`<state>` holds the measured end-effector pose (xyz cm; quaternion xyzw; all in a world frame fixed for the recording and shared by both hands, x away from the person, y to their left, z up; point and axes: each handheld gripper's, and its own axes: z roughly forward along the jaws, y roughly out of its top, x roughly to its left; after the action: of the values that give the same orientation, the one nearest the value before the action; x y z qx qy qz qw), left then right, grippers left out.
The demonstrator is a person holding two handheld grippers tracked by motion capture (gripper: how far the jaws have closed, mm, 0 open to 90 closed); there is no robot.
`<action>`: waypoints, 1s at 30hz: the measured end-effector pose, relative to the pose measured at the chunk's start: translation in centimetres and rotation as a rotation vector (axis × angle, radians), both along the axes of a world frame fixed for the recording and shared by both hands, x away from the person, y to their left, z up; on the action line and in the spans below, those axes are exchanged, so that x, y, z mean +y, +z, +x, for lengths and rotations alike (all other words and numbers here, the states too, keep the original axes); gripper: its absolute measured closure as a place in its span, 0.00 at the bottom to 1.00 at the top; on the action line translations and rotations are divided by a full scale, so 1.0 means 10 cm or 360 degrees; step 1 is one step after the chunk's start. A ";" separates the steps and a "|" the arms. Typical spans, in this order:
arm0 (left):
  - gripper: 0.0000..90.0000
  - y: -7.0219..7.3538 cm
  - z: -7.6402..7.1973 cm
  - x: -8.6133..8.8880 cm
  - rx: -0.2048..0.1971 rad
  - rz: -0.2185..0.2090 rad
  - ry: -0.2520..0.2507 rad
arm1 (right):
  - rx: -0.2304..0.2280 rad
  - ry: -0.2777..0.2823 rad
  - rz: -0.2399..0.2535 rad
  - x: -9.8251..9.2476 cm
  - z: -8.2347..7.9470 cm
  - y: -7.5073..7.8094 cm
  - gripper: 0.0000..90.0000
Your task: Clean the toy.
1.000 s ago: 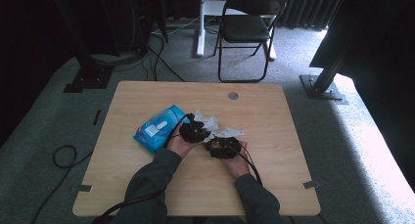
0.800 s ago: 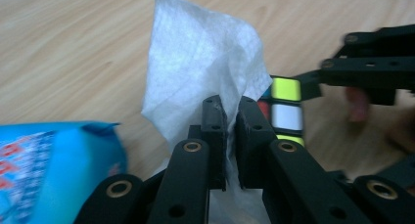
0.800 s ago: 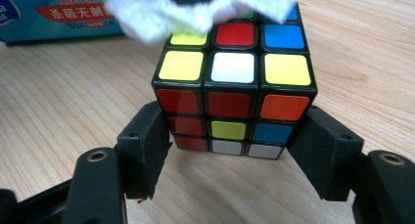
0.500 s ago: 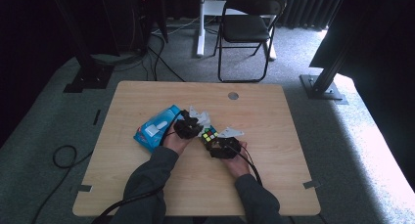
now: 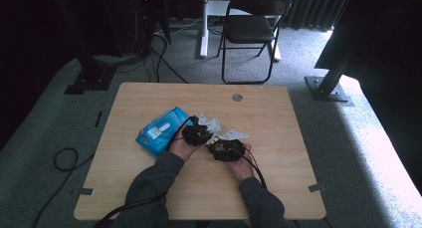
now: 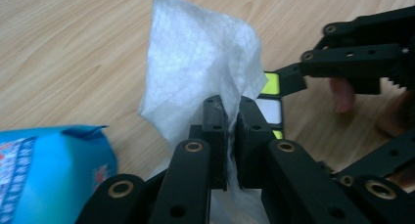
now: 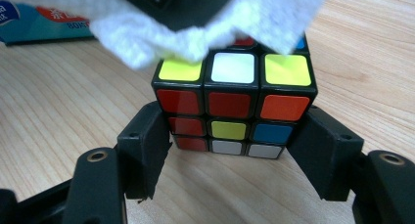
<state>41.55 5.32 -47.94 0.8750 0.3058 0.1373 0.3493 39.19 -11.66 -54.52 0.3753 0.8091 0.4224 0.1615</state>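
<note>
Cube wiping is what this looks like: the colourful puzzle cube sits on the bench just in front of the person, clamped by its two sides in the right hand-held gripper, whose jaws press against the lower rows. The left hand-held gripper has its jaws drawn nearly together on a white wet wipe, pinching a fold of it. Compared with a second ago, the left hand has slid in from beside the blue wipe packet toward the right hand, and the wipe now drapes over the cube's top face, covering its far row of stickers. The right hand has not budged.

To my eye that means the fetching part is over and the cleaning is just starting: the wipe touches the top, while the front face with its red, yellow and blue squares looks untouched. The packet lies just left of the hands, its flap up.
</note>
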 end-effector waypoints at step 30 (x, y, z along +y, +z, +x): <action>0.94 0.00 0.22 -0.06 -0.0067 0.0055 0.0094 | -0.0002 -0.0002 -0.0001 0.00 0.00 0.00 0.37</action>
<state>43.77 4.70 -47.98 0.8684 0.3218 0.1712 0.3362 39.18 -11.64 -54.53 0.3757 0.8088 0.4223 0.1624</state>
